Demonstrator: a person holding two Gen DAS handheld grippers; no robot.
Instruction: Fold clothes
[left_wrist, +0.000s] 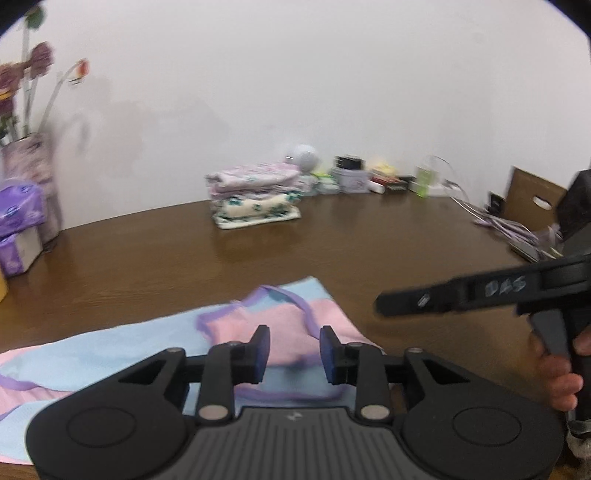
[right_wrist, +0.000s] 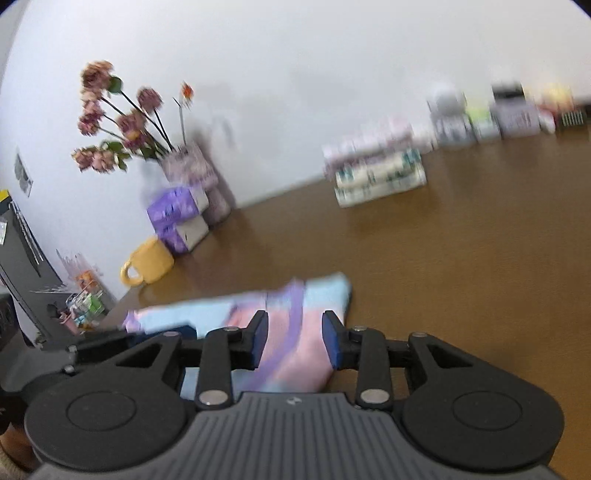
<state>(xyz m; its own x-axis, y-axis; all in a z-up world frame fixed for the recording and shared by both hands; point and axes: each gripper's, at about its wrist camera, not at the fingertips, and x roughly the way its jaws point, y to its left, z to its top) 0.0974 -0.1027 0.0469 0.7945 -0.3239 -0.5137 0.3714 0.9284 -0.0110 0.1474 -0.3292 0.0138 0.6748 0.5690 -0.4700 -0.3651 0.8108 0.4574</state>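
Clothes lie flat on the brown counter (left_wrist: 369, 236), close to its near edge. They are one pink and blue top (left_wrist: 122, 354) with purple trim, partly folded over on itself.

The left claw (left_wrist: 291, 354) hangs just above the top. Its blue pads (left_wrist: 260, 354) are apart and nothing is pinched between them. The right claw (right_wrist: 293, 341) is over the right end of the same top, and its pads are apart too, with no cloth caught in them.

A hand (left_wrist: 561, 373) holds the right claw by its handle.

Far back, by the wall, sits a pile of folded clothes (left_wrist: 255, 195). A yellow mug (right_wrist: 147, 264) and purple tissue packs (right_wrist: 177, 218) stand at the back left corner, next to flowers (right_wrist: 118, 118) in a vase.
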